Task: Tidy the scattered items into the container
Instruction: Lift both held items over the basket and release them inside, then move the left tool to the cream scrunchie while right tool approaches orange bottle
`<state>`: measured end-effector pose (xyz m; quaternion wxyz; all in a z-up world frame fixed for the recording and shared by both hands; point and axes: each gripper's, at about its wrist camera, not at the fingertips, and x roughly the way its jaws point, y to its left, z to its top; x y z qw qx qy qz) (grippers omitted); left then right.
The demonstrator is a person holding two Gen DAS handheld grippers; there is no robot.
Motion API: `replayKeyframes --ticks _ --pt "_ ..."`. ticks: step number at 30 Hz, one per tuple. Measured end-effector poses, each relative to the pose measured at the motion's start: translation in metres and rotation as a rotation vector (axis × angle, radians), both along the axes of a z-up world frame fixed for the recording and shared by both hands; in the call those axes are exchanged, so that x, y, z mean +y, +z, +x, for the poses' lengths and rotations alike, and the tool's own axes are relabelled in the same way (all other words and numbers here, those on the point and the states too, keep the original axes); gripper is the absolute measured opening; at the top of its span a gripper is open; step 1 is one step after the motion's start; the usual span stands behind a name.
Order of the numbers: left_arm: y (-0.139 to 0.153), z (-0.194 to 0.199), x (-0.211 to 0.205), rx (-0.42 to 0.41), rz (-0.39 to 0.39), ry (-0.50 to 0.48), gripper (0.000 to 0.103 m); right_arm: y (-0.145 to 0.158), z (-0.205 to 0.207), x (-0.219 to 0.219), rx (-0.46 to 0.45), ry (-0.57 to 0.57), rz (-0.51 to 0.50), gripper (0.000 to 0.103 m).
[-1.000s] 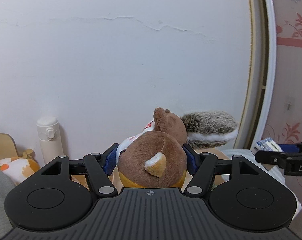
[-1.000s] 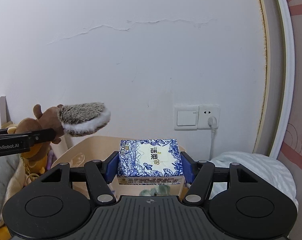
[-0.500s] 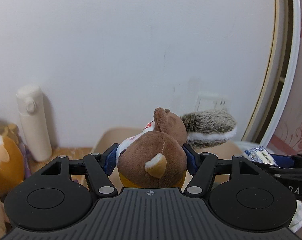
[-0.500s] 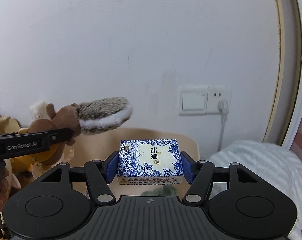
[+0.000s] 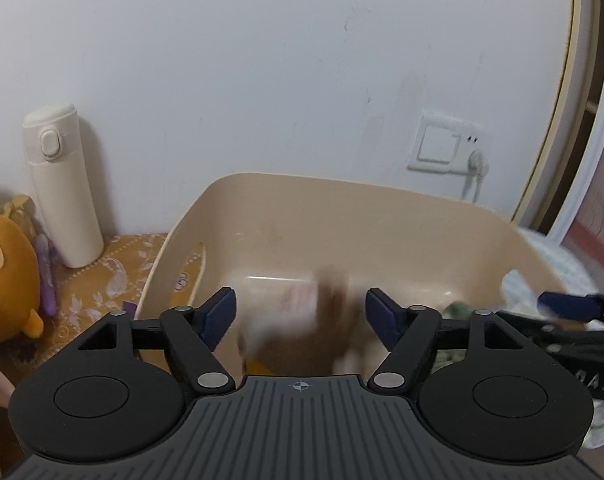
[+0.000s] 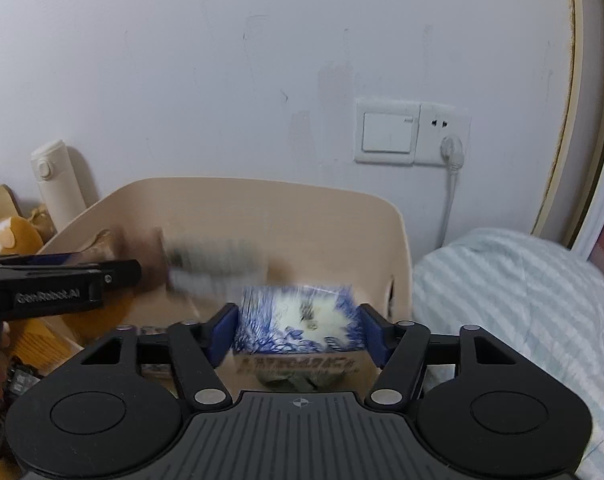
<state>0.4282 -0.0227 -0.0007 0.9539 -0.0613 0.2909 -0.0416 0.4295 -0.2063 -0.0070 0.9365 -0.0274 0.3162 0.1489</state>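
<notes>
Both tongs hang over the beige tub (image 5: 382,208), pointed down into it; a fair reading is that each load was carried above the opening so it would drop inside rather than onto the tabletop (image 5: 102,276).

Left tongs (image 5: 298,316): jaws have just been opening and now stand wide. The brown stuffed toy (image 5: 322,320) is a blur between them, touching neither pad, apparently falling into the tub. In the right view the same toy (image 6: 206,264) smears across the tub's left side, beside the left tongs' finger.

Right tongs (image 6: 298,328): jaws have also just been opening. The blue-and-white tissue box (image 6: 298,320) sits between the pads, blurred; gaps show on both sides, so the grip looks released, the box slipping down toward the tub's near edge.

Not tidied: a white flask (image 5: 62,188) stands on the tabletop near the wall, left of the tub; an orange plush (image 5: 6,280) lies at the left edge. A striped pillow (image 6: 522,304) lies right of the tub.
</notes>
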Motion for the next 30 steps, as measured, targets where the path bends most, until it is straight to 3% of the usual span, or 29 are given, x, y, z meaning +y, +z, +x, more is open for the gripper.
replayKeyframes --ticks 3,7,9,15,25,30 --pt "0.004 -0.005 0.002 -0.011 -0.008 0.015 0.085 0.004 -0.005 -0.005 -0.018 -0.003 0.027 0.084" --pt "0.007 -0.015 0.004 0.015 -0.019 0.014 0.085 0.013 -0.016 -0.015 -0.049 -0.008 0.063 0.090" --pt "0.008 -0.024 0.005 0.013 -0.012 0.009 0.086 0.018 -0.026 -0.019 -0.070 -0.018 0.074 0.102" --pt "0.019 -0.058 0.005 -0.047 0.071 -0.003 0.087 0.037 -0.062 -0.028 -0.124 0.000 0.109 0.103" --pt "0.038 -0.126 0.050 -0.109 0.052 -0.004 0.088 0.058 -0.127 -0.032 -0.194 0.043 0.148 0.103" --pt "0.034 -0.160 0.079 -0.106 0.112 0.005 0.088 0.055 -0.147 -0.033 -0.196 0.045 0.138 0.103"
